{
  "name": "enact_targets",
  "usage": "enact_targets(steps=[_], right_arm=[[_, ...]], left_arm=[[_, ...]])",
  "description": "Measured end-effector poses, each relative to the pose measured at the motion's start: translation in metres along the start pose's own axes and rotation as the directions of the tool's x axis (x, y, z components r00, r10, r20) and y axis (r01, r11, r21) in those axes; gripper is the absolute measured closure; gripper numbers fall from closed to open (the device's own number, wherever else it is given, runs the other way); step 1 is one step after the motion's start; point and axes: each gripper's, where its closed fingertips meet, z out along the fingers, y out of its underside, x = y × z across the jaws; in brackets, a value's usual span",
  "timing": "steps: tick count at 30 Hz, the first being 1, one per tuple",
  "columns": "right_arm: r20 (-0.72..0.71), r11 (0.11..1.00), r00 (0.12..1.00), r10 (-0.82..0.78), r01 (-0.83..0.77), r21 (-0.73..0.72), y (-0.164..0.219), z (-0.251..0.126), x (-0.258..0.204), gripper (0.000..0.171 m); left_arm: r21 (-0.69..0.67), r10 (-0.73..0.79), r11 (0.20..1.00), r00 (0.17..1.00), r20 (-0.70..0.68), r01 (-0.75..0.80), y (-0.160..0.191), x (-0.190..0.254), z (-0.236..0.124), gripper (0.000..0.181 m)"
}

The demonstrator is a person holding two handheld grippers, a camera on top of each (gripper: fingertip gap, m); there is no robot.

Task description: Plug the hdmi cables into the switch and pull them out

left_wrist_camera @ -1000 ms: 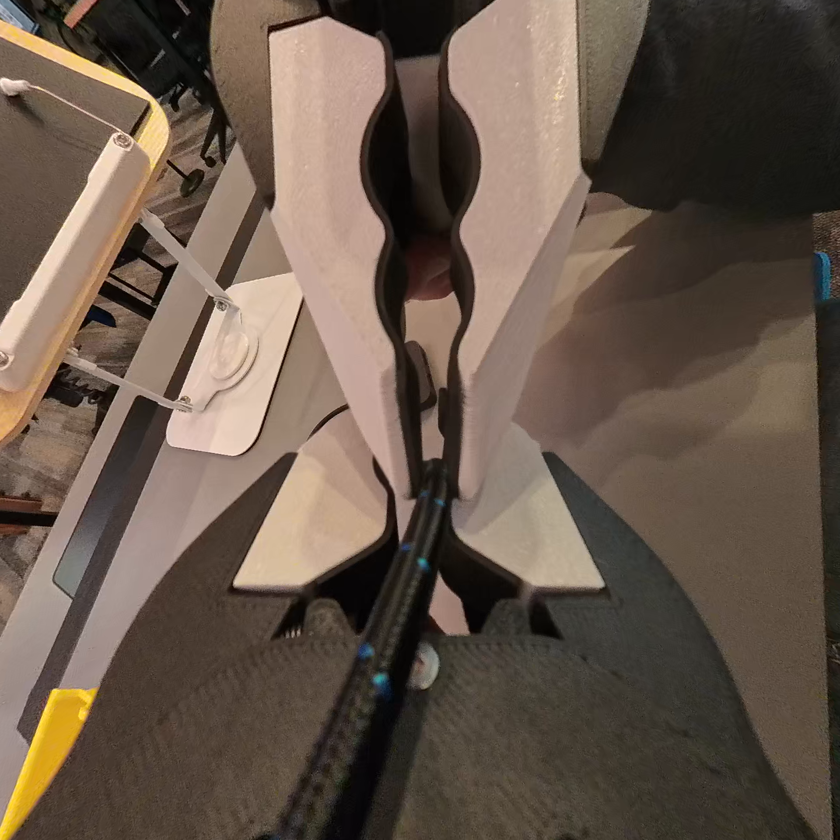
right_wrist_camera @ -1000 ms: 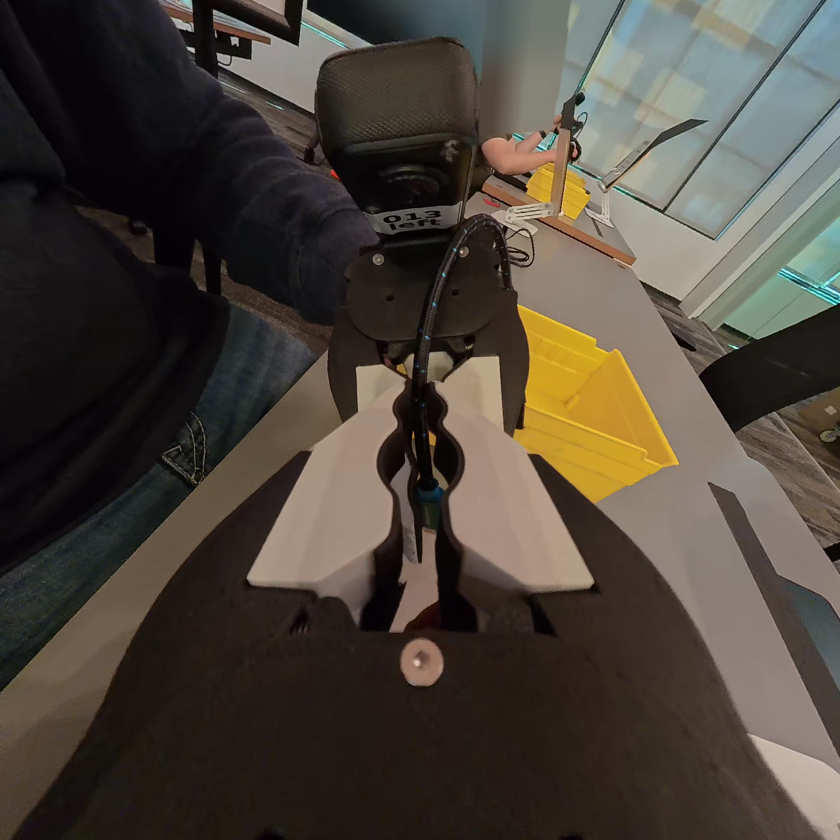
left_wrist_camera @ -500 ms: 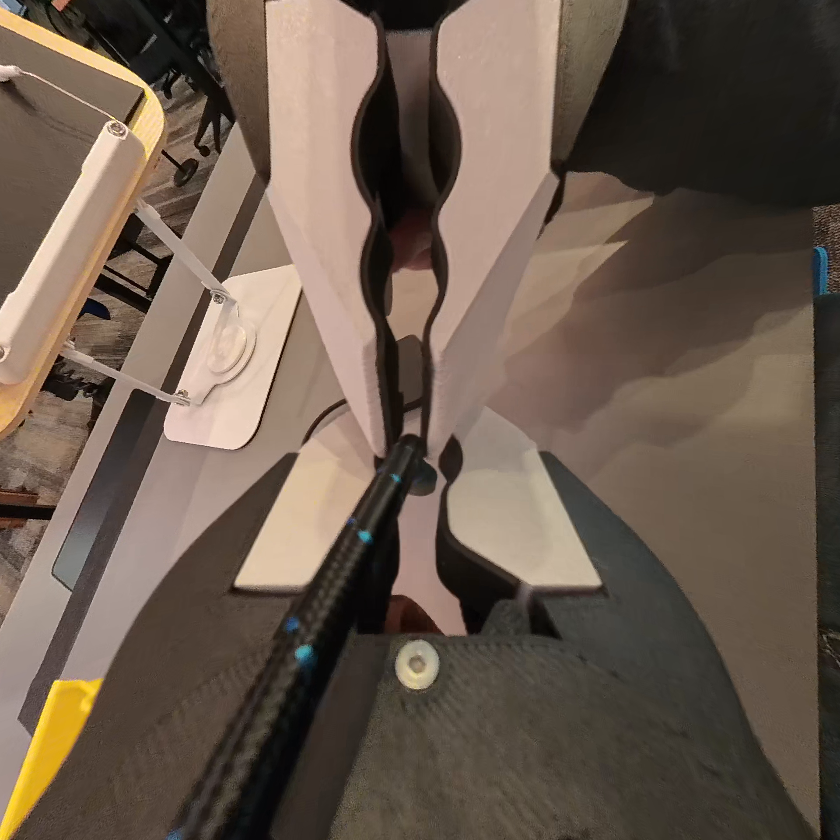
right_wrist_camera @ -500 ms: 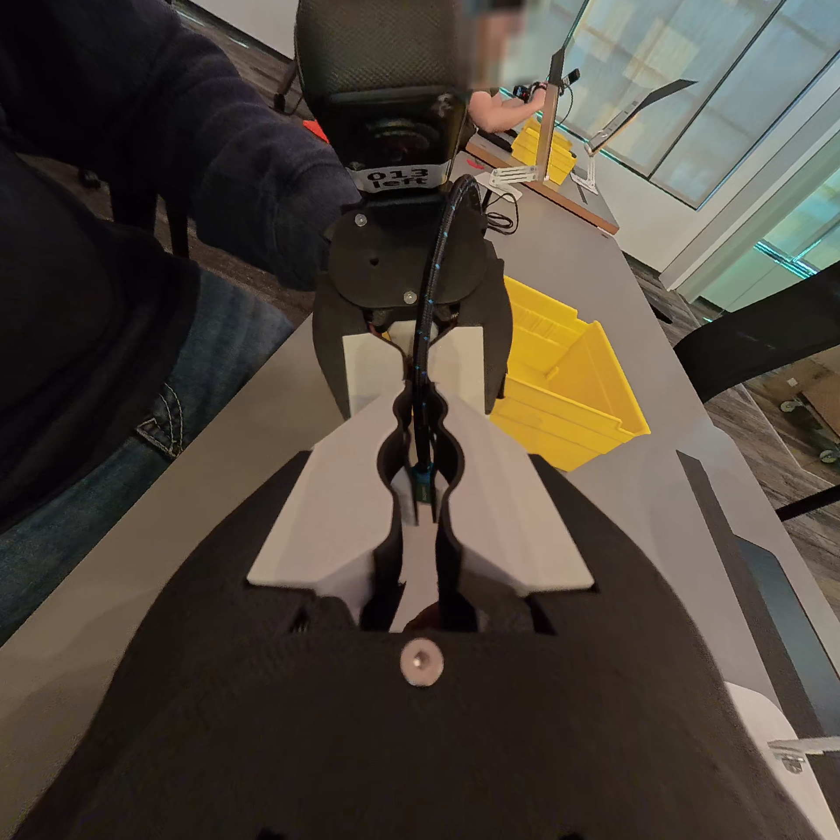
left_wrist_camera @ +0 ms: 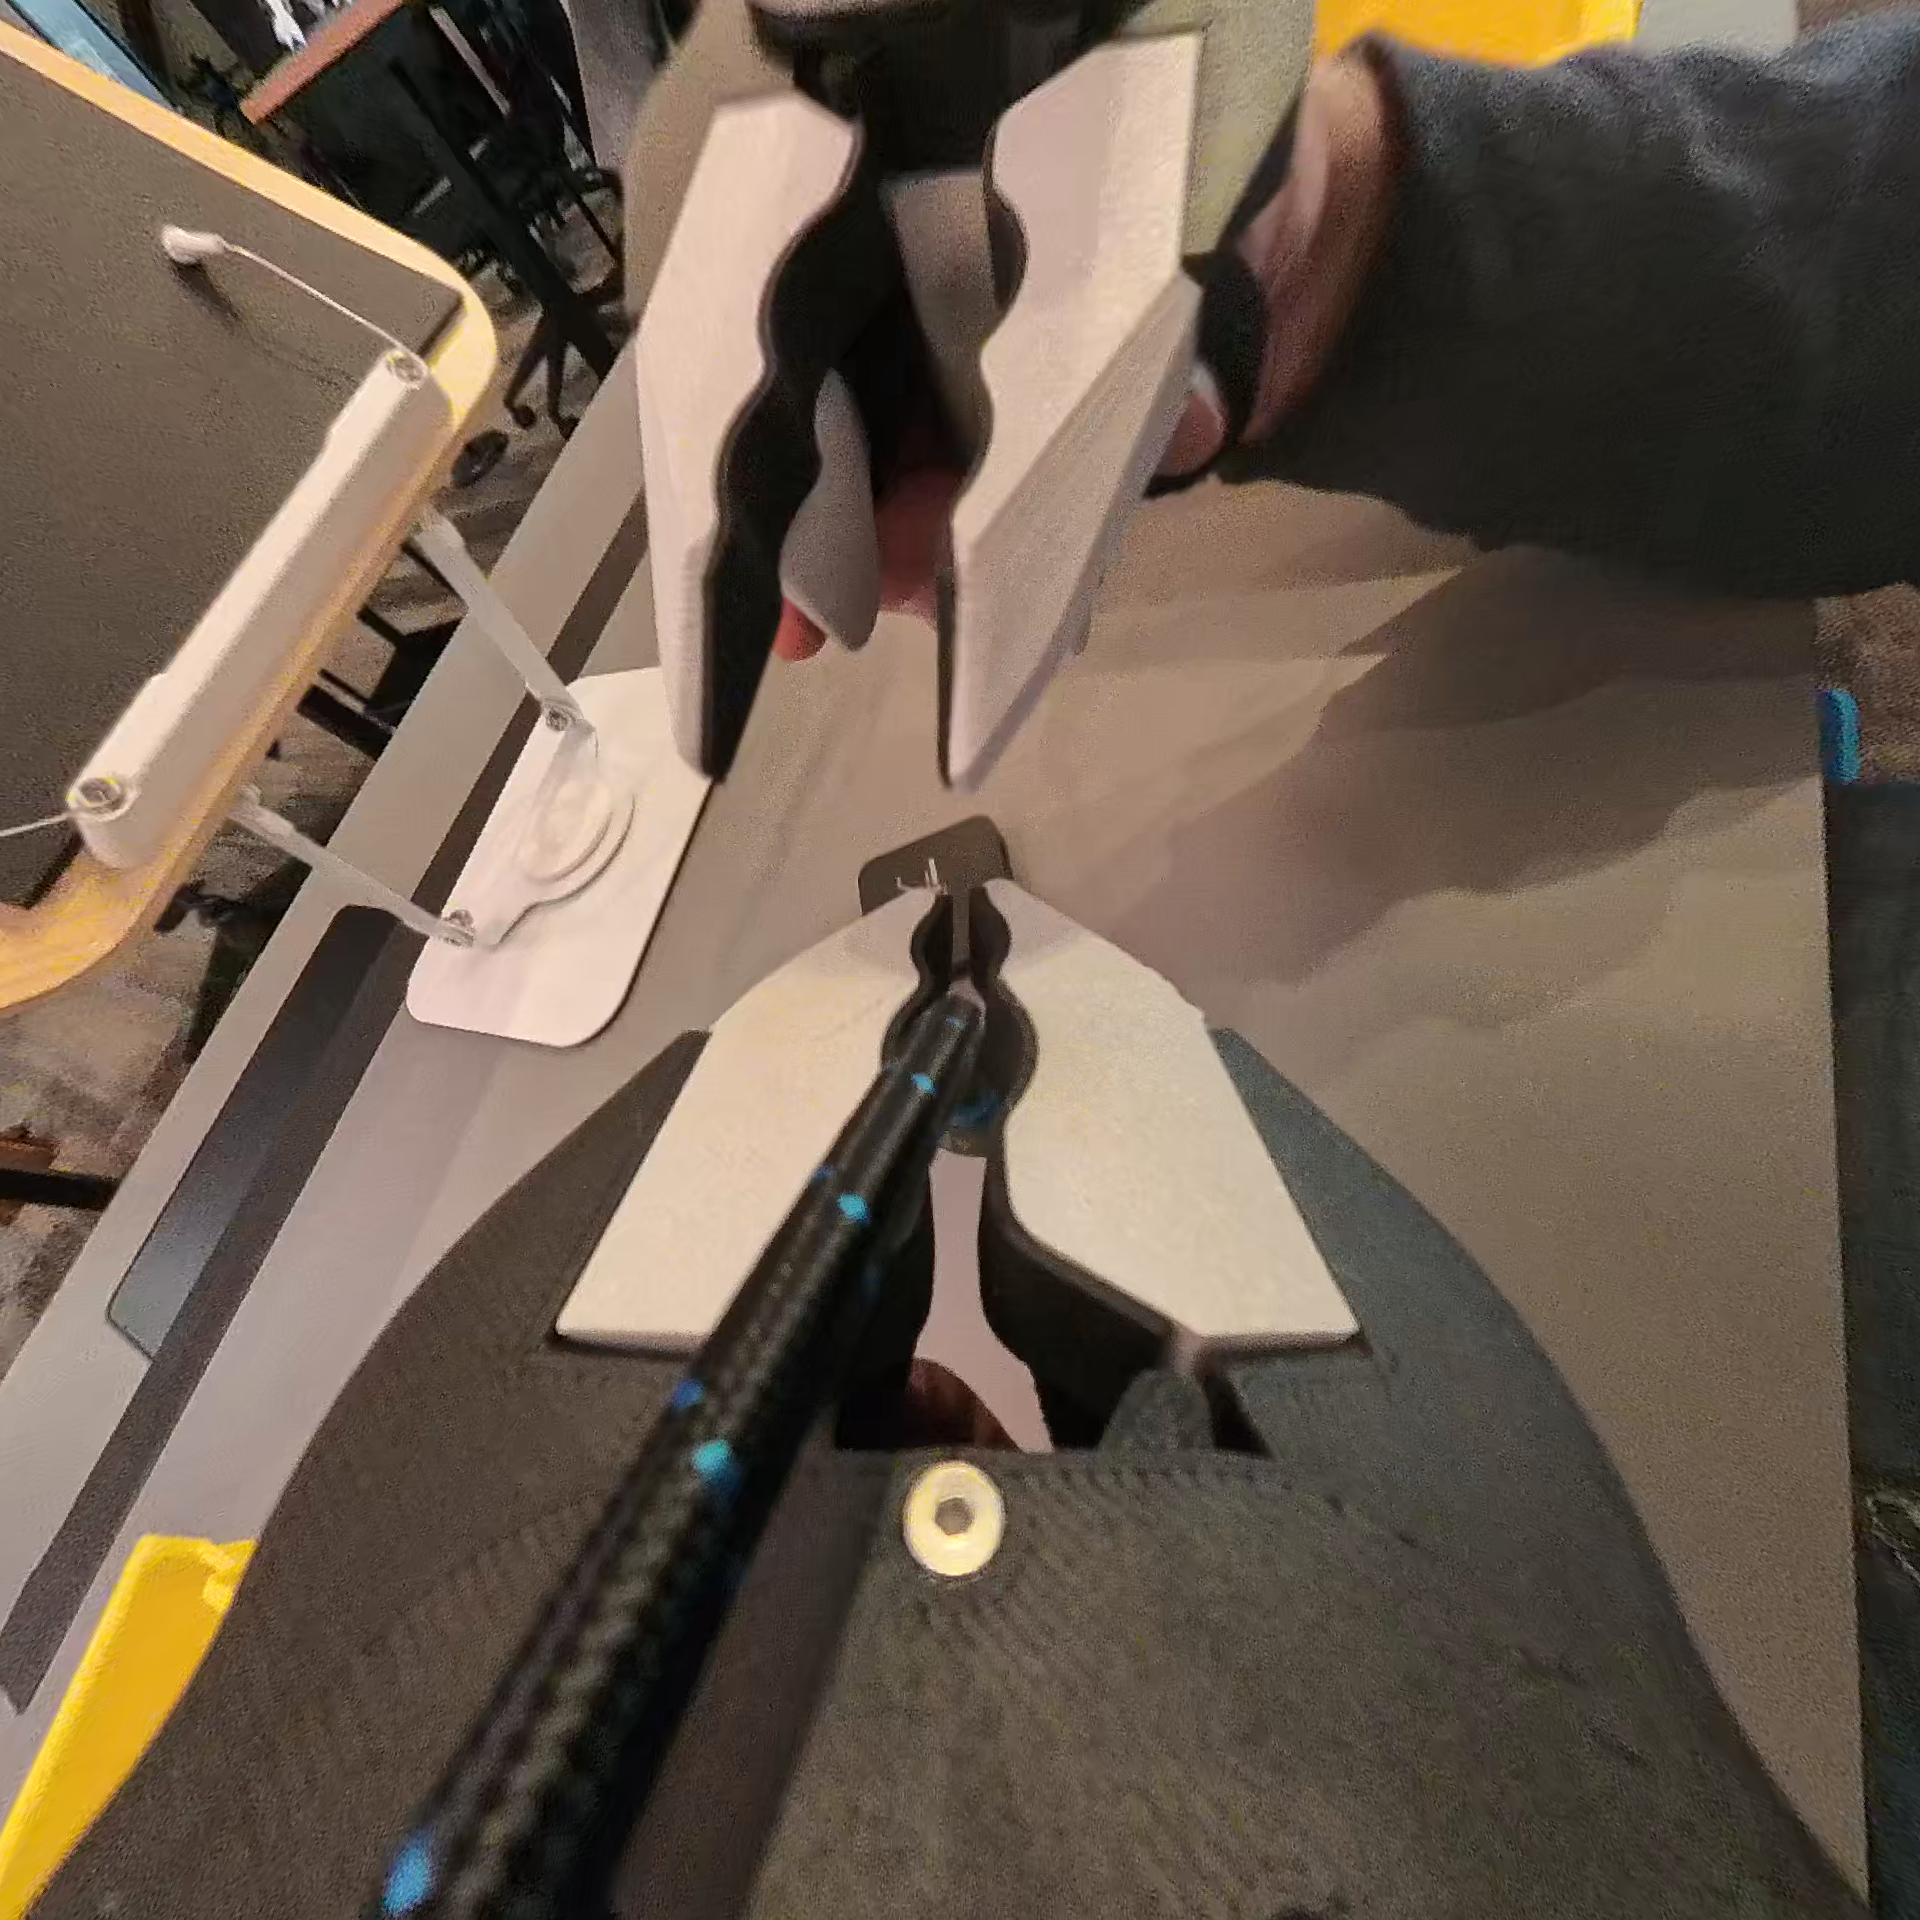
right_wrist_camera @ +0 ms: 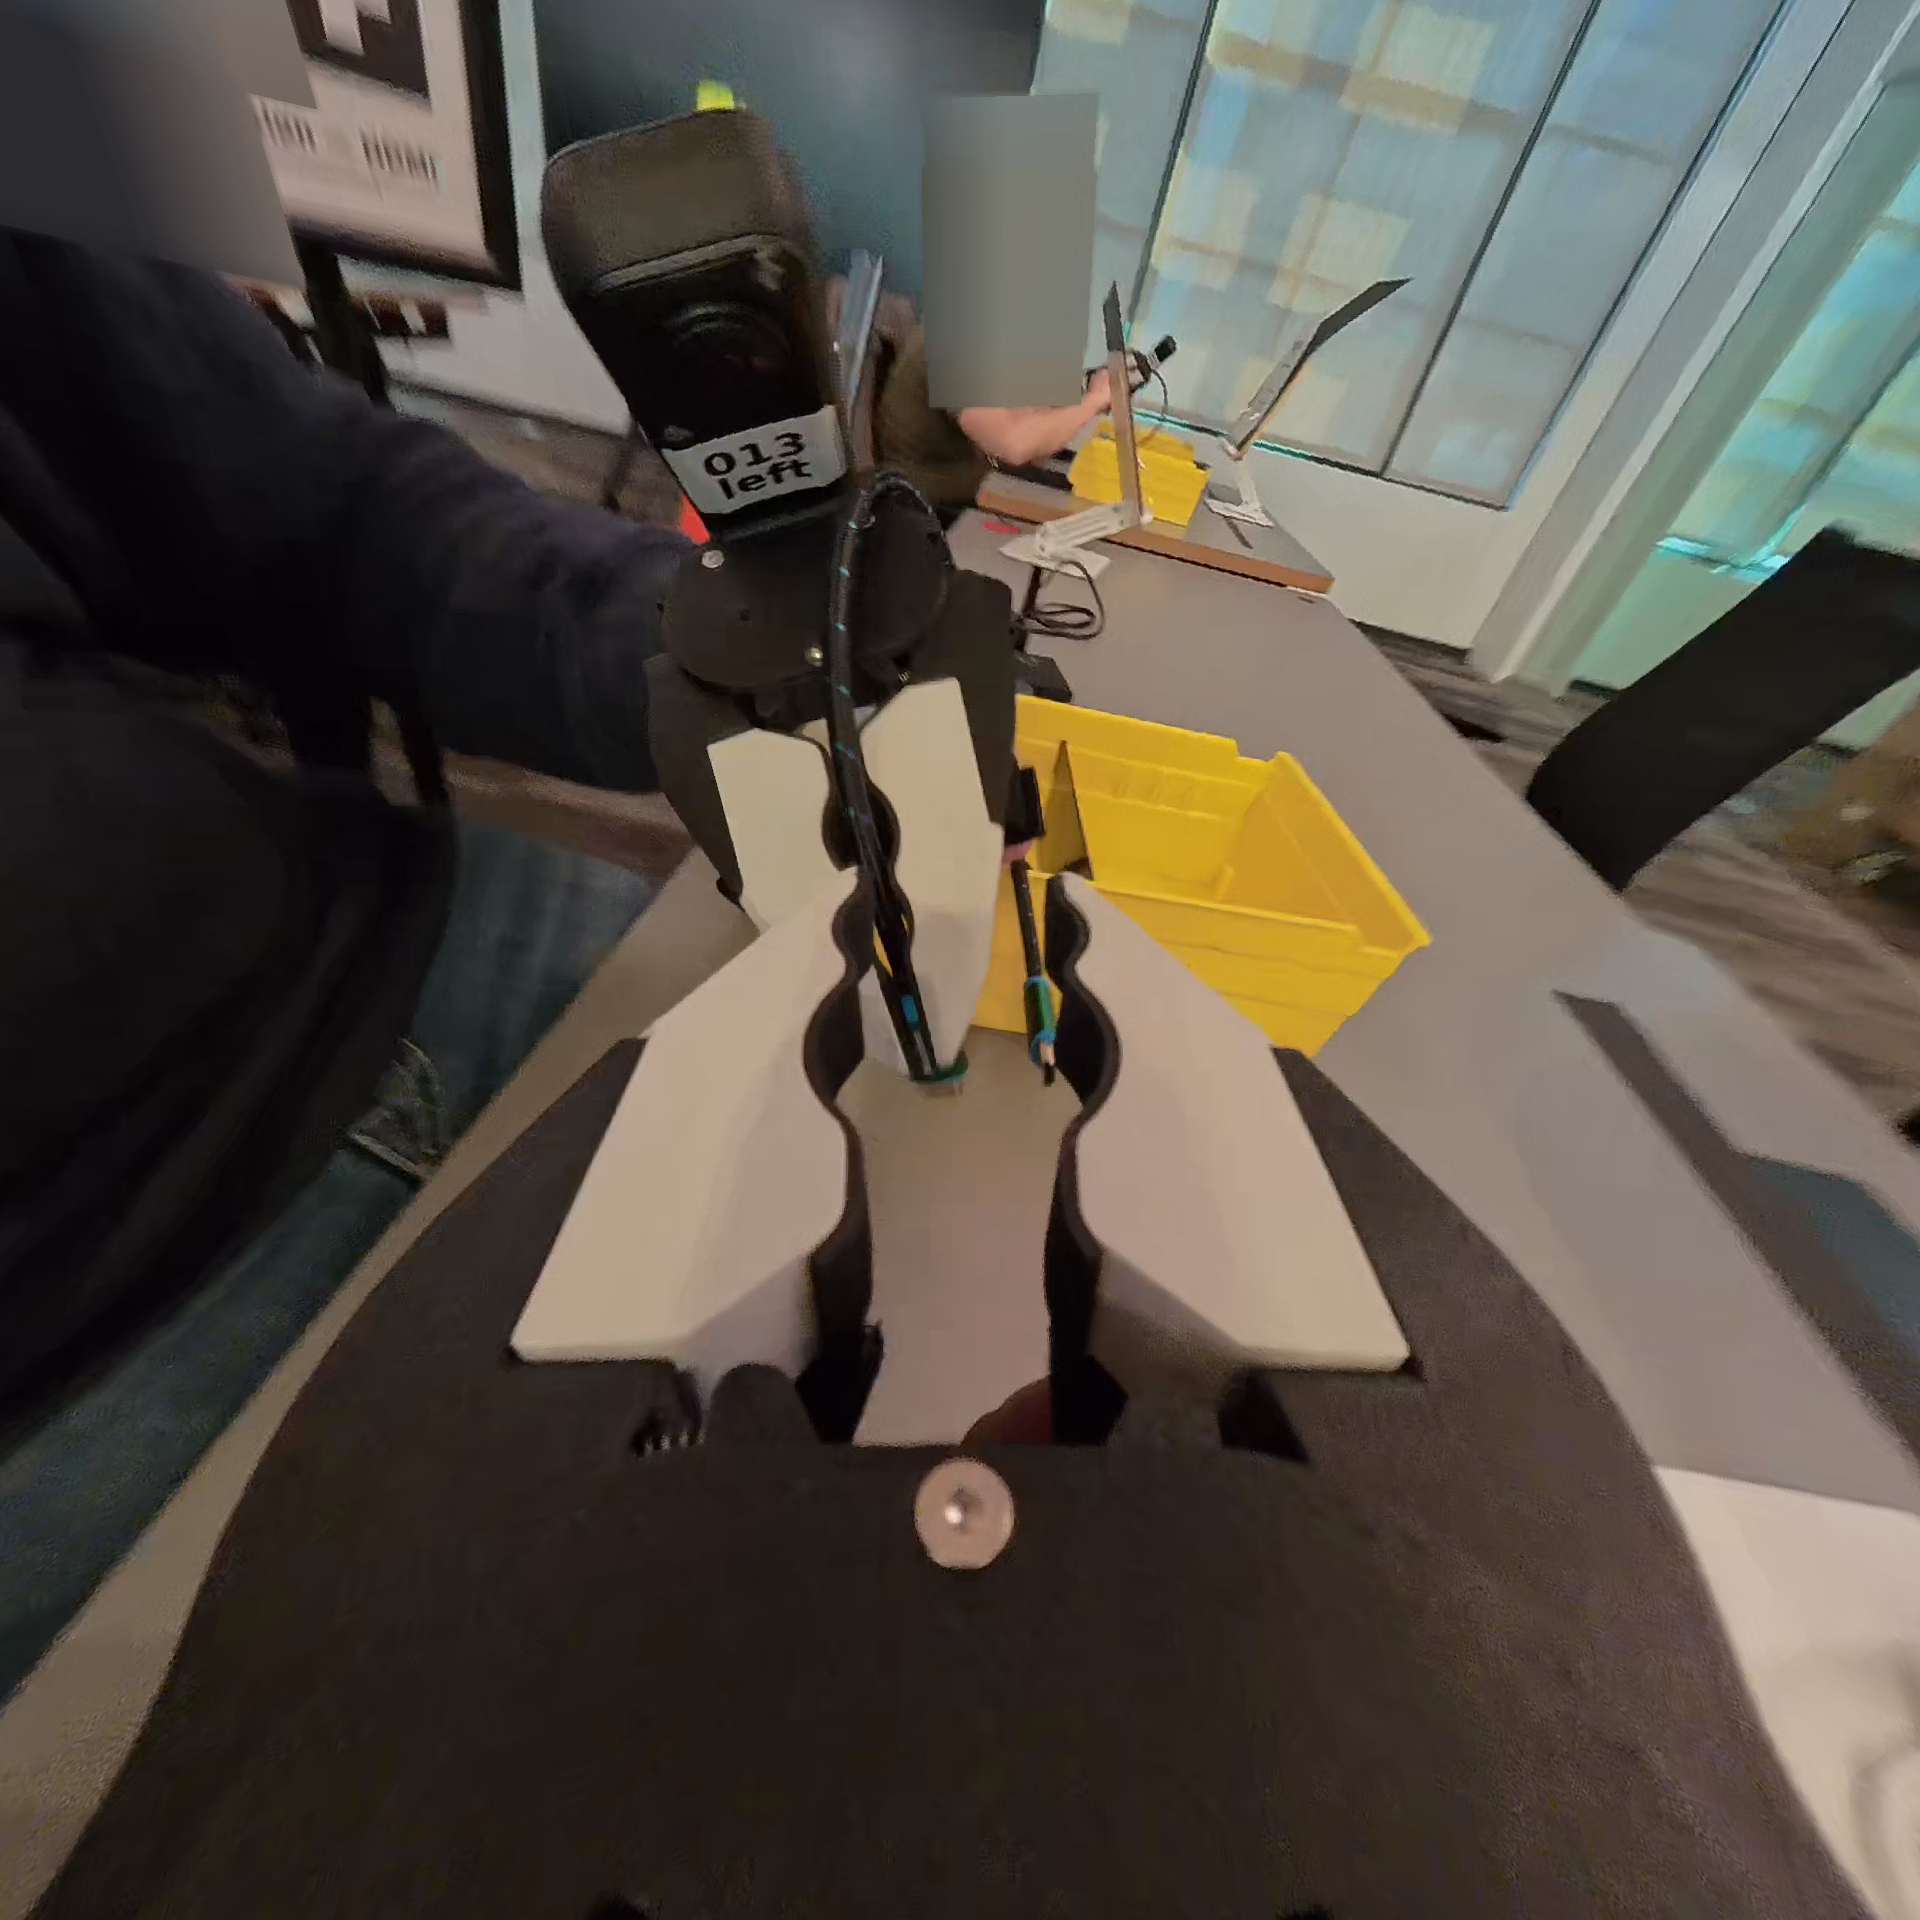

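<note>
Pinching a braided black cable (left_wrist_camera: 831,1226) between nearly closed fingers, the left claw (left_wrist_camera: 961,914) points down at the grey tabletop (left_wrist_camera: 1455,935), its tips touching a small black switch (left_wrist_camera: 930,862) lying flat there. Facing it, the right claw (right_wrist_camera: 961,1049) gapes wide and holds nothing, its white fingers (right_wrist_camera: 1195,1122) apart on either side of the left claw's tip, where the cable's plug (right_wrist_camera: 935,1070) meets the tabletop and a second blue-tipped plug (right_wrist_camera: 1039,1023) hangs just beside it. Behind them sits a yellow bin (right_wrist_camera: 1247,914), and a white stand (left_wrist_camera: 540,914) rests near the tabletop's edge.
</note>
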Motion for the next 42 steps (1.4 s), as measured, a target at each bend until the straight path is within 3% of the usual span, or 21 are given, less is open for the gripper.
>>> enact_targets(steps=[4,7,13,17,21,29,42], right_arm=[[0.129,0.957,0.955,0.268,-0.279,0.08,0.011,-0.019,0.011,0.129],[0.26,0.923,0.909,0.326,-0.365,0.12,0.007,-0.022,0.0,0.127],[0.346,0.911,0.862,0.371,-0.411,0.045,0.025,-0.001,-0.015,0.117],[0.306,0.952,0.911,0.277,-0.303,0.04,0.032,0.011,-0.02,0.116],[0.345,0.95,0.901,0.262,-0.305,0.075,0.025,0.021,-0.028,0.114],[0.493,0.916,0.834,0.247,-0.367,0.162,0.005,0.017,-0.047,0.161],[0.39,0.927,0.91,0.142,-0.26,0.269,-0.014,0.008,-0.037,0.165]], left_arm=[[0.091,0.022,0.996,0.999,-0.038,-0.018,-0.017,0.002,-0.013,0.179],[0.153,0.078,0.986,0.996,-0.037,-0.071,-0.032,0.006,-0.022,0.179],[0.214,0.179,0.962,0.984,-0.017,-0.172,-0.059,0.016,-0.036,0.179],[0.241,0.202,0.952,0.979,-0.026,-0.19,-0.072,0.022,-0.042,0.179],[0.259,0.213,0.945,0.976,-0.032,-0.198,-0.079,0.027,-0.046,0.178],[0.295,0.2,0.939,0.978,-0.051,-0.177,-0.086,0.03,-0.05,0.178],[0.359,0.124,0.928,0.991,-0.057,-0.095,-0.094,0.018,-0.064,0.179]])
